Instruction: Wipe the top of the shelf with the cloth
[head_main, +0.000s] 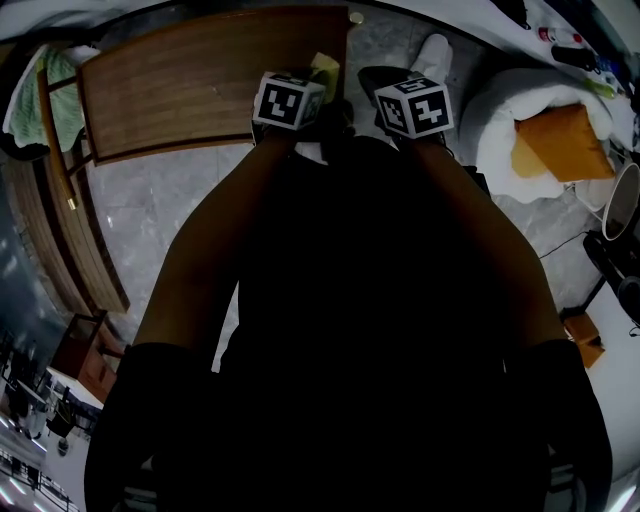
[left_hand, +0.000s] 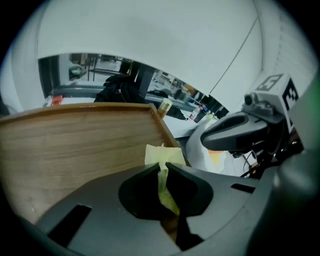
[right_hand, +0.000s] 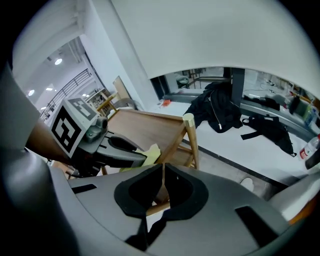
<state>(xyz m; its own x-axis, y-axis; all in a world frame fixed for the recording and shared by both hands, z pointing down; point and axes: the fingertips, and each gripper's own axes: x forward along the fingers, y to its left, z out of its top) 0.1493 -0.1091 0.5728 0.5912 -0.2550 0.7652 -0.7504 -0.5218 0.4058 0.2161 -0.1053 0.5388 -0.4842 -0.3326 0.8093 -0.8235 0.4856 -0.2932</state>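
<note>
While the pale yellow cloth (left_hand: 159, 154) points forward along them toward the brown wooden shelf (left_hand: 85, 140), left gripper (left_hand: 162, 167) jaws pinch it; right gripper (right_hand: 163, 172) jaws closed, empty.

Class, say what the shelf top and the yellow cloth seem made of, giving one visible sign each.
Shelf top: likely wood or wood veneer, matte; straight brown grain lines. Cloth: probably thin soft fabric, pale yellow; it creases where pinched.

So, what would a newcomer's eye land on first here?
The yellow cloth pinched in the shut left gripper, near a corner of the wooden shelf top. Close beside it is the right gripper, jaws together on nothing.
</note>
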